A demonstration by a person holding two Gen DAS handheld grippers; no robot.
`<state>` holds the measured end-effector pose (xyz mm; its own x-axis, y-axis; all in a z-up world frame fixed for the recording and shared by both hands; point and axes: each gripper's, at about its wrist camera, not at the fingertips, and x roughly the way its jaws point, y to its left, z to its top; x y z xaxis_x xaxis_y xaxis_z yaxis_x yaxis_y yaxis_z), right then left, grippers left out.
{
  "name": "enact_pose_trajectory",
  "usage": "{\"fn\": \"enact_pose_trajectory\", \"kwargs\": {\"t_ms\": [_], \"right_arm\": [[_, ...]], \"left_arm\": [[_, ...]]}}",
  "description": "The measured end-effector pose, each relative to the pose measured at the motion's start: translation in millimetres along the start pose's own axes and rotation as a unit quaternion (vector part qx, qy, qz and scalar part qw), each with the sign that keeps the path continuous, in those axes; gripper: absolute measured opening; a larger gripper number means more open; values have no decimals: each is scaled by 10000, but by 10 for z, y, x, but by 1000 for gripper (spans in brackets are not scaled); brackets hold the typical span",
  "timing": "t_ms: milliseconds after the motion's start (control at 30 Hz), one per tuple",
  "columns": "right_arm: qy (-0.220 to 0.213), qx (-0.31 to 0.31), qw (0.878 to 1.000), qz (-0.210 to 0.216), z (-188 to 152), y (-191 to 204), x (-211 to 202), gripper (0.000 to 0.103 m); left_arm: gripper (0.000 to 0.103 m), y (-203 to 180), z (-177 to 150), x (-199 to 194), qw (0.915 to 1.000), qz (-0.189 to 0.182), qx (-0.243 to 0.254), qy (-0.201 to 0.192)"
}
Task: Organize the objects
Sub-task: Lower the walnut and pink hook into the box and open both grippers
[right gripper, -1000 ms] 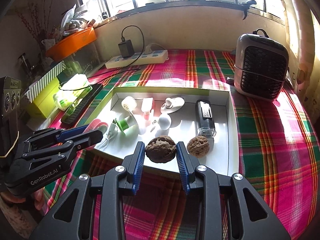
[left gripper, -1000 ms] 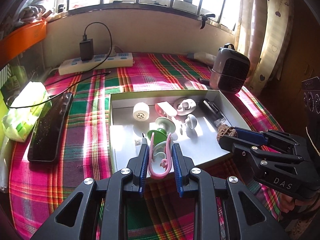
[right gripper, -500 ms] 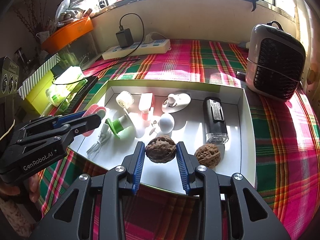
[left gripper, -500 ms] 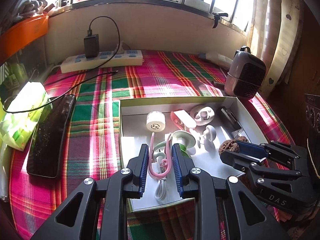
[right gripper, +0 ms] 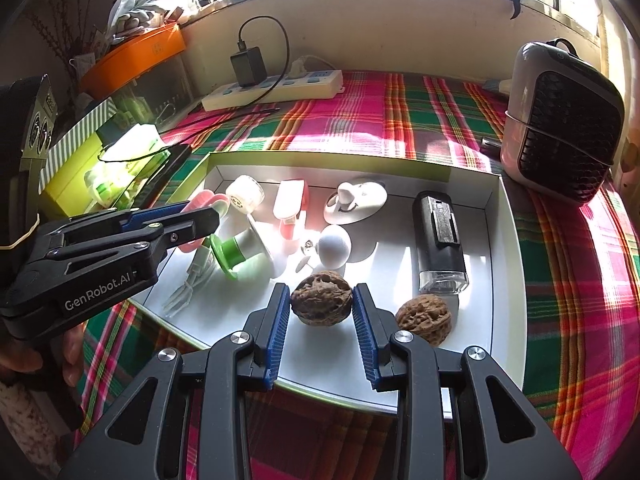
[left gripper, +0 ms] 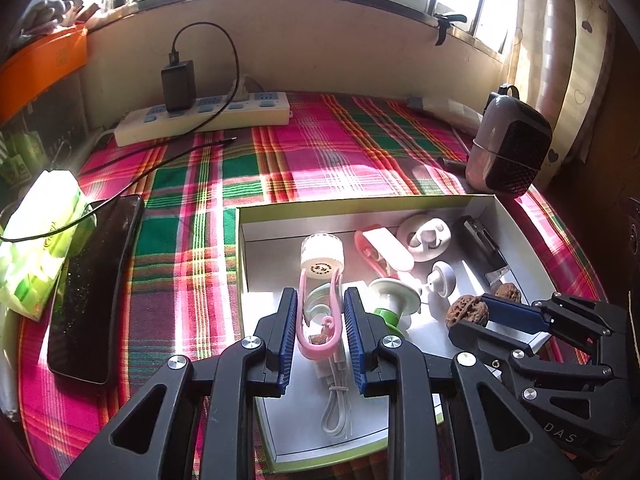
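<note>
A shallow white tray lies on the plaid cloth. My left gripper is shut on a pink clip and hovers over the tray's near left part. My right gripper is shut on a walnut above the tray's front edge. A second walnut rests on the tray floor just right of it. Inside the tray also lie a white cable, a green-and-white suction piece, a white round cap and a black lighter-like block.
A grey desk fan stands right of the tray. A power strip with a black charger sits by the far wall. A dark phone and a tissue pack lie left of the tray. An orange box sits at the far left.
Both grippers moved forward and slightly down over the tray, still holding the clip and the walnut. The tray contents now sit closer beneath them.
</note>
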<state>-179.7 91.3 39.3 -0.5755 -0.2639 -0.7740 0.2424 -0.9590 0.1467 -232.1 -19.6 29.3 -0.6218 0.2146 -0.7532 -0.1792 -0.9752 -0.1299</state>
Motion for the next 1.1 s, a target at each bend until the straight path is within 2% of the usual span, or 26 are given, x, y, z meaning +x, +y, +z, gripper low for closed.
{"fn": "enact_pose_trajectory", "kwargs": {"t_ms": [1100], "right_arm": [[0, 47, 10000, -36, -21, 3, 25, 34]], "left_arm": [[23, -44, -57, 51, 9999, 68, 52, 93]]}}
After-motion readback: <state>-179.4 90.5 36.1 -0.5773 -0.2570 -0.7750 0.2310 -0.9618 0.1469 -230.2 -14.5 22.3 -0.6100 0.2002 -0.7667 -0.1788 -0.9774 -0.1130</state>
